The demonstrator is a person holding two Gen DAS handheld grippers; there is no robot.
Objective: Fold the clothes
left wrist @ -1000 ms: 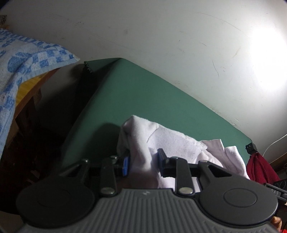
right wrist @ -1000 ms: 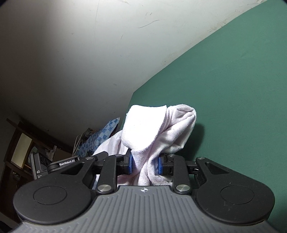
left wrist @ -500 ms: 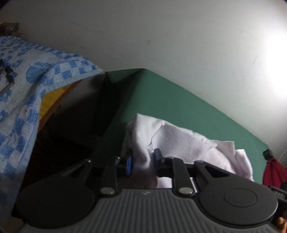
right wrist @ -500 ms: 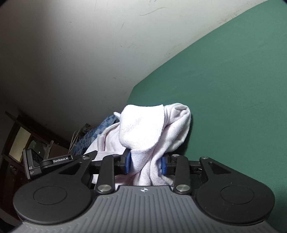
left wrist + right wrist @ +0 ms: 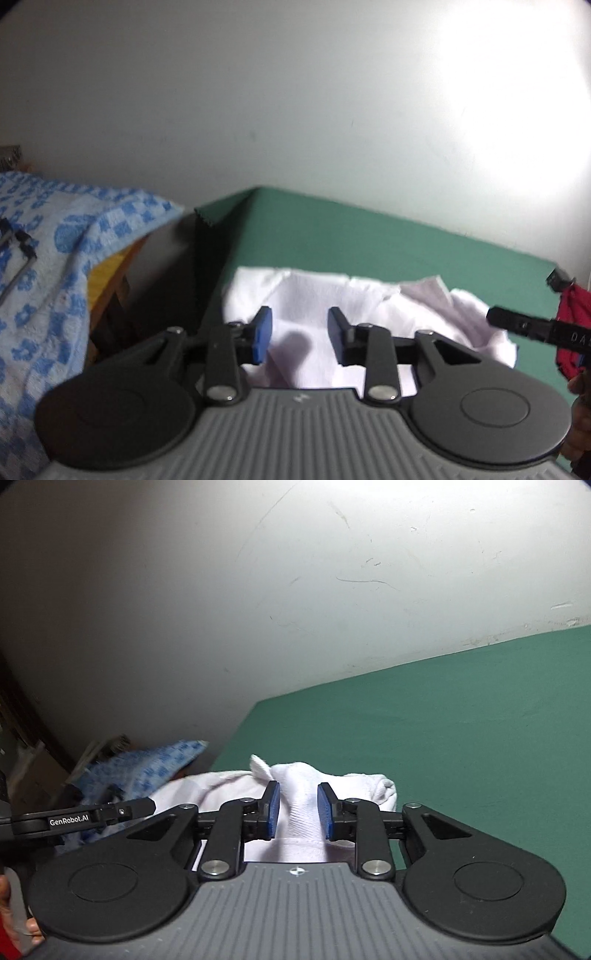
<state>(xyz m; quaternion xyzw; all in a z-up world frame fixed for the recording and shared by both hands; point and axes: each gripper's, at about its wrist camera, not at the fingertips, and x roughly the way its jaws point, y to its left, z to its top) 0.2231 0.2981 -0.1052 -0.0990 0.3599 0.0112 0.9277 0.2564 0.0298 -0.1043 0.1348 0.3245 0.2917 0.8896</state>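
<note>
A white garment (image 5: pixel 369 306) lies bunched on the green table (image 5: pixel 369 240), near its left edge. My left gripper (image 5: pixel 300 332) hovers just over the garment's left end, open, with flat cloth and a finger's shadow showing in the gap. In the right wrist view the same garment (image 5: pixel 365 786) bulges ahead of my right gripper (image 5: pixel 298 808), whose blue pads (image 5: pixel 272 808) press a ridge of ribbed white cloth from both sides. The green table (image 5: pixel 461 738) stretches away to the right.
A blue-and-white checked towel (image 5: pixel 55 277) drapes over wooden furniture left of the table; it also shows as the towel (image 5: pixel 147 768) in the right wrist view. A red cloth (image 5: pixel 569 321) hangs at the table's far right. A white wall stands close behind.
My left gripper has let go of the garment, which now rests on the table. The right gripper came down with the cloth, and its pads stand closer together.
</note>
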